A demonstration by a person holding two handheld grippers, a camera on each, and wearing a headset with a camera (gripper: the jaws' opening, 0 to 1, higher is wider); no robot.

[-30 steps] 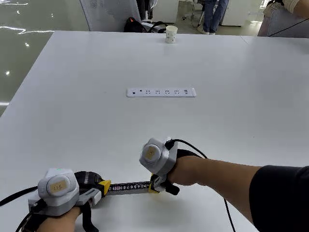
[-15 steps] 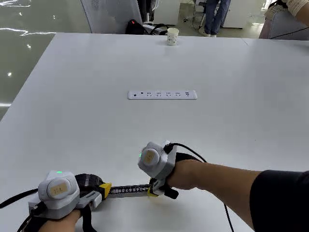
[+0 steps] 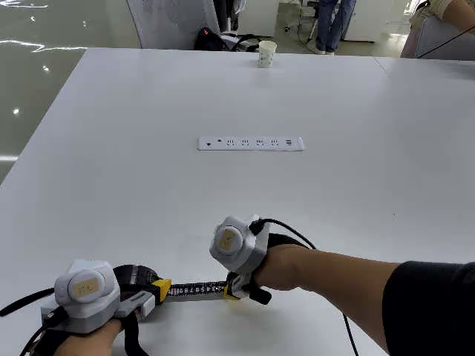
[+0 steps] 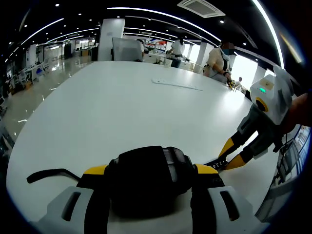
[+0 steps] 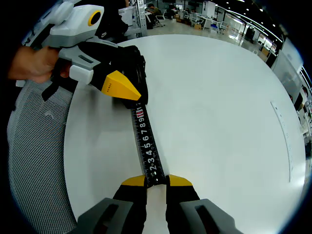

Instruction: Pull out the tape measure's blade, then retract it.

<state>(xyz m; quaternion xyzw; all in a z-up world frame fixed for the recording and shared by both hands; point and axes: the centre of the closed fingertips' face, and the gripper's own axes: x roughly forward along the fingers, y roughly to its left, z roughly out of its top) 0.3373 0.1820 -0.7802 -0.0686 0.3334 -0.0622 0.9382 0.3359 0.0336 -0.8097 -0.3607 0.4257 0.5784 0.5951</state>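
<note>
Black rubber-cased tape measure (image 5: 130, 56) sat near left front edge of broad white counter (image 3: 334, 96), clamped between left gripper (image 4: 151, 170) jaws. Right gripper (image 5: 156, 181) pinched tip of short extended numbered blade (image 5: 147, 146). White power strip (image 3: 251, 143) lay mid-counter; paper cup (image 3: 266, 53) stood at far edge.

Bright even ceiling light, glare on glossy floor (image 3: 30, 44), sharp frames, fisheye bending at edges

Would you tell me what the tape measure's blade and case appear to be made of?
The blade: thin dark strip, matte, printed white numerals, probably coated steel. The case: black moulded shell, dull sheen, likely plastic, perhaps rubberised.
</note>
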